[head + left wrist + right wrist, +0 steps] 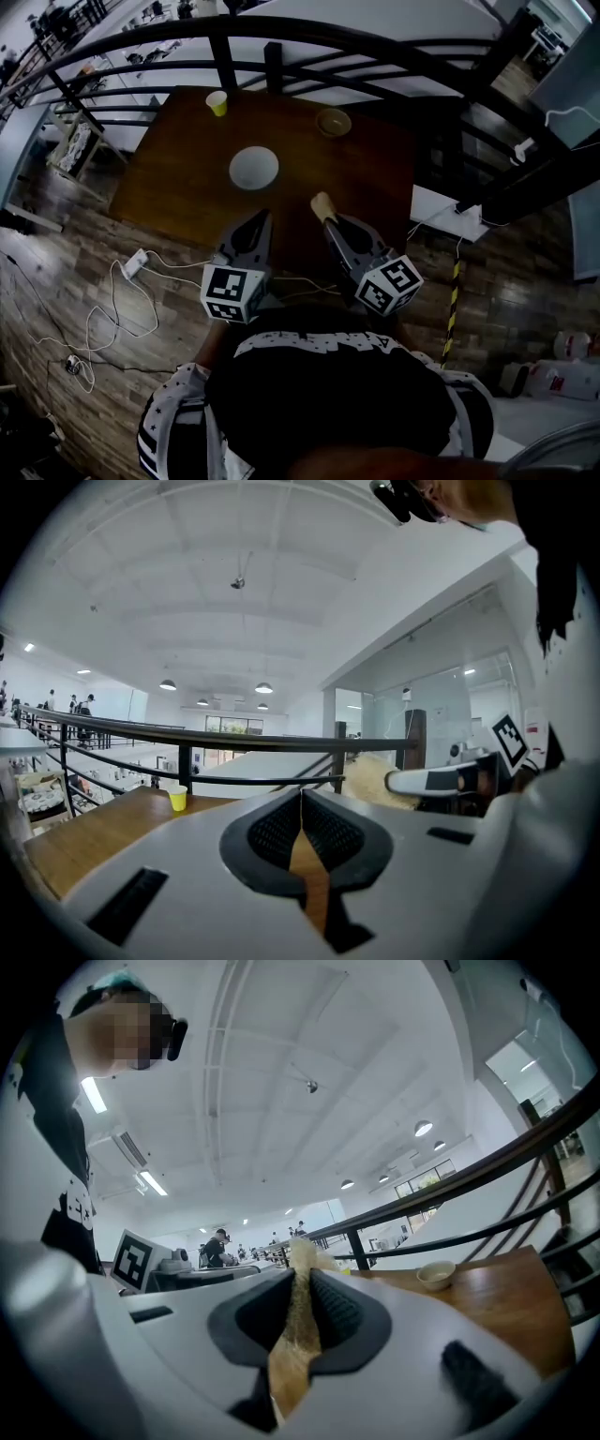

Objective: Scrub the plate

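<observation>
Beside a black railing [273, 70] stands the dark wooden worktop [178, 178]. The white plate [254, 168] lies near its middle, with a yellow cup [217, 103] at the far left and a small bowl [333, 122] at the far right. Your left gripper [260, 219] has its jaws pressed together with nothing between them, and it hovers on the near side of the plate. Your right gripper [331, 223] pinches a beige sponge [322, 202], whose tip sticks out past the jaws, to the right of the plate and apart from it. I judge the scrubbing is not yet begun: the sponge must first reach the plate, and nothing steadies the plate.
</observation>
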Motion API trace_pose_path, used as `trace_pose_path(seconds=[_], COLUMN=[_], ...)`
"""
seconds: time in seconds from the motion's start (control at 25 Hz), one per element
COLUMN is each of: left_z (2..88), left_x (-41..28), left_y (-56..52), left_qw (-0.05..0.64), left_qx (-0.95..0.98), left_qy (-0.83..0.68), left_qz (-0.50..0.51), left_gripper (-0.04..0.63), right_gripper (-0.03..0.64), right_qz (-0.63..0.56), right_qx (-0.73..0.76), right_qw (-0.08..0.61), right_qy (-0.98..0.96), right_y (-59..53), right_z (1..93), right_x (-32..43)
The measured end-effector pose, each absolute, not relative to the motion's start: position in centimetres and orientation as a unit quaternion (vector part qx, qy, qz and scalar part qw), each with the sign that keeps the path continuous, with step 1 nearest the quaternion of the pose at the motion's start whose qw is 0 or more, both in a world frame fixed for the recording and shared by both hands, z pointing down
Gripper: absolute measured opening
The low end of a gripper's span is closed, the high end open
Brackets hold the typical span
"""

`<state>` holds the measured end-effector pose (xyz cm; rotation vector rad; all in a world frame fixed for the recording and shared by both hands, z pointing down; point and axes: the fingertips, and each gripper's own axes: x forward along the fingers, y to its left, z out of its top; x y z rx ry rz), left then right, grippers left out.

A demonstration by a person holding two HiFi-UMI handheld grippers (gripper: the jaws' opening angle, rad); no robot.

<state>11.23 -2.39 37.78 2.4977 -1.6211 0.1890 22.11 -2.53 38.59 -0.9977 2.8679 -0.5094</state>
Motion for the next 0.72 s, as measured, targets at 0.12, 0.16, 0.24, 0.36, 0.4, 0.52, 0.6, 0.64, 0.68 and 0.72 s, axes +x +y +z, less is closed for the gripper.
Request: trace_pose_path(seconds=[0.12,0.16,0.24,0.36,0.4,0.52,0.6,0.64,0.68,0.72], left_z=[37.7,37.9,38.3,38.6,38.7,38.8,38.9,38.9,38.9,39.0], left_x=[9.9,9.5,8.7,7.4,7.0,5.9,5.0,4.6,4.1,3.7], left_y=[-3.3,-3.6,-4.2,-5.0,-5.3,-6.0,-6.5,-6.8,-7.0,-7.3], left_qw=[0.081,0.082,0.086,0.089,0.088,0.085,0.084,0.085,0.086,0.086], left_qx=[0.831,0.83,0.828,0.822,0.821,0.819,0.817,0.816,0.815,0.814], left_qy=[-0.547,-0.548,-0.551,-0.558,-0.56,-0.564,-0.566,-0.567,-0.568,-0.569], left_qz=[0.06,0.061,0.066,0.065,0.065,0.069,0.071,0.073,0.075,0.076], left_gripper=[0.014,0.014,0.014,0.014,0.014,0.014,0.014,0.014,0.014,0.014], right_gripper=[0.049,0.049,0.051,0.049,0.05,0.05,0.05,0.05,0.05,0.049], right_qz=[-0.171,-0.171,-0.17,-0.17,-0.171,-0.174,-0.172,-0.171,-0.17,-0.169], right_qx=[-0.319,-0.317,-0.314,-0.311,-0.31,-0.308,-0.304,-0.302,-0.3,-0.297], right_qw=[0.026,0.025,0.023,0.017,0.017,0.015,0.014,0.015,0.015,0.015], right_qy=[0.932,0.932,0.934,0.935,0.935,0.935,0.937,0.938,0.939,0.94], right_y=[-3.5,-3.9,-4.8,-6.0,-6.4,-7.3,-8.0,-8.3,-8.7,-8.9], right_z=[38.7,38.7,38.6,38.8,39.0,39.3,39.4,39.5,39.5,39.6], right_x=[20.7,20.3,19.6,18.6,18.3,17.3,16.5,16.0,15.6,15.1])
